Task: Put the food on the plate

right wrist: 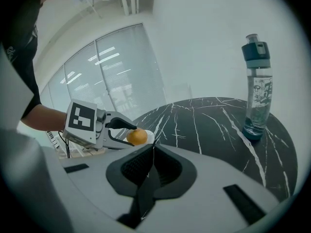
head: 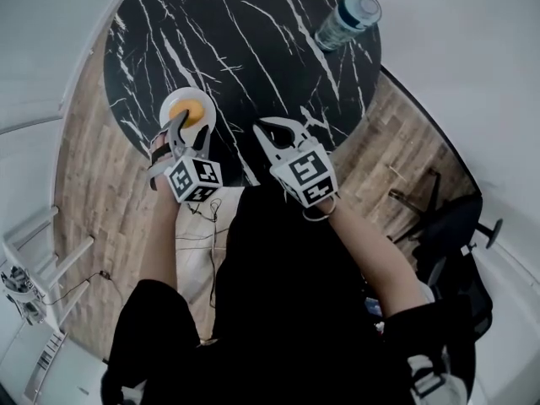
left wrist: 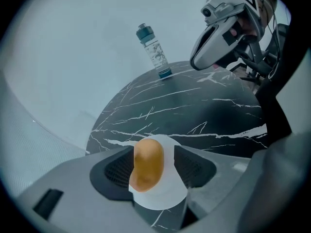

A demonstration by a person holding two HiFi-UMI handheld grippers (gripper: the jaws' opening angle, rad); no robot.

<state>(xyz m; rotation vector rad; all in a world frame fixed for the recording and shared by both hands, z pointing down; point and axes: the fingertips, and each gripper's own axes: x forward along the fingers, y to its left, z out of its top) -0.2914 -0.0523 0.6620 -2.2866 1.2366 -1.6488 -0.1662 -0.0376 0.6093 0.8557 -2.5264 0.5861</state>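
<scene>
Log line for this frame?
left gripper: open, around food | food: on plate | right gripper: shut, empty | bottle: upright

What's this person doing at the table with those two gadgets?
A person holds a gripper in each hand and is putting food on a plate. The left gripper is at the white plate on the black table. Its jaws are open on either side of the yellow food, which seems to rest on the plate. The right gripper is shut and empty. A bottle stands at the far edge.
</scene>
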